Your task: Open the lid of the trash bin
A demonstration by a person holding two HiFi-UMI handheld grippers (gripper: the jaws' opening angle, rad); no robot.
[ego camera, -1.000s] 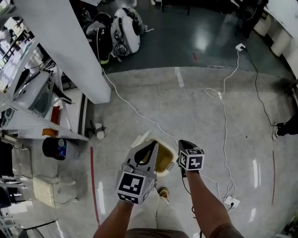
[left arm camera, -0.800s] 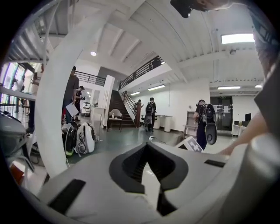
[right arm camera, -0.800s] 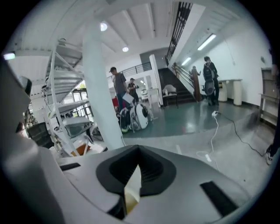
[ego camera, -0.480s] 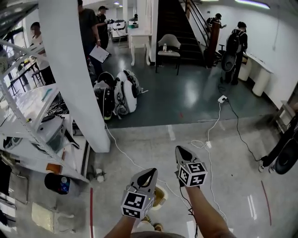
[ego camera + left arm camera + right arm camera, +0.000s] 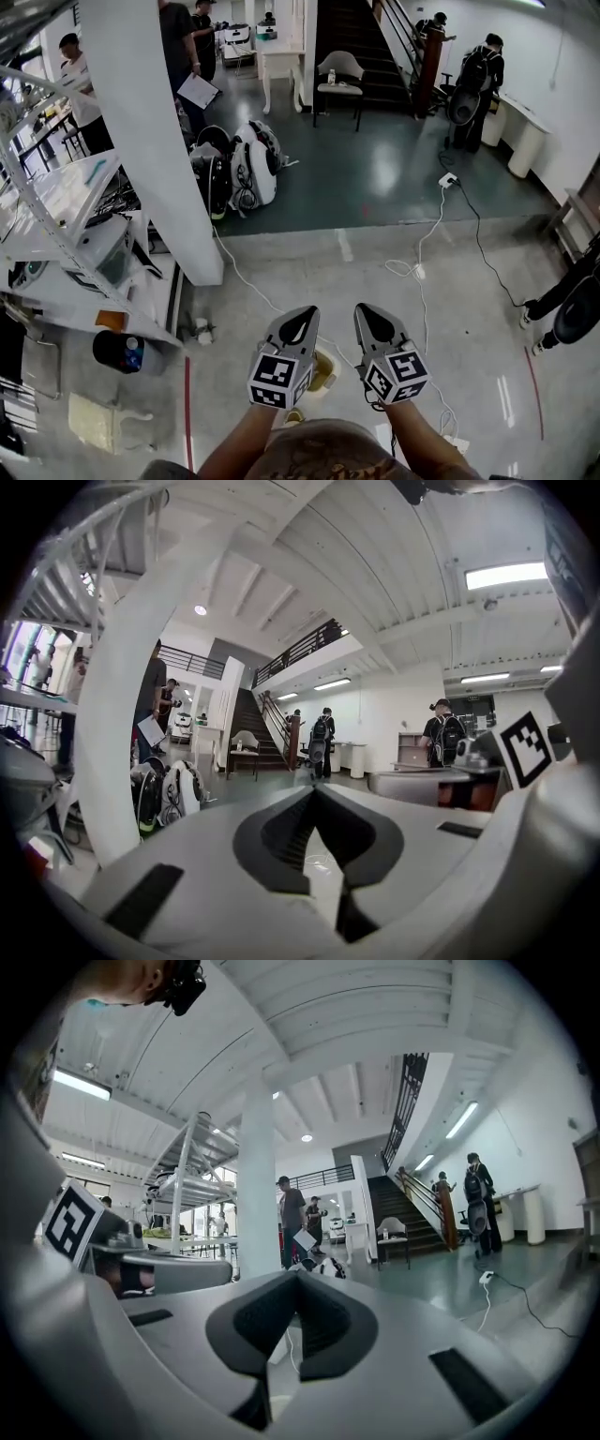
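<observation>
Jaws are closed and empty on both sides: the left gripper (image 5: 298,323) and the right gripper (image 5: 371,321) each have their tips pressed together with nothing between. A second ago the head looked straight down on the trash bin (image 5: 322,368). Now it has lifted toward the hall, so the bin is a sliver at six o'clock between the grippers, which probably have backed off it. Its lid and contents can't be made out. At eight o'clock a black bucket (image 5: 114,352) holds something blue.

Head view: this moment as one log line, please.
left gripper: shut, empty; right gripper: shut, empty; small yellowish trash bin: on floor, untouched
</observation>
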